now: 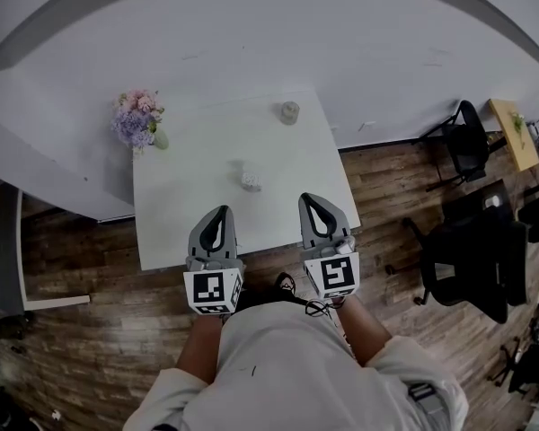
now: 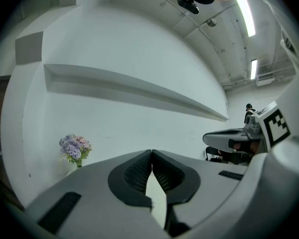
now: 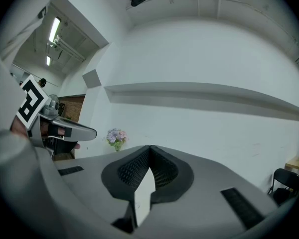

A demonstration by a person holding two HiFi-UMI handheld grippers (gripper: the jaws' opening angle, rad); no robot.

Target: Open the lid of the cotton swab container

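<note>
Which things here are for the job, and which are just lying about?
For the job: small container nearest the claws, likely the swab one; left claw; right claw.
Lying about: flowers; small jar further back; chairs.

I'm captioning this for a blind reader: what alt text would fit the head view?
Seen from above, the left tongs and right tongs, both shut and empty, hover over the near edge of a white table holding a small white container, a round jar and flowers.
</note>
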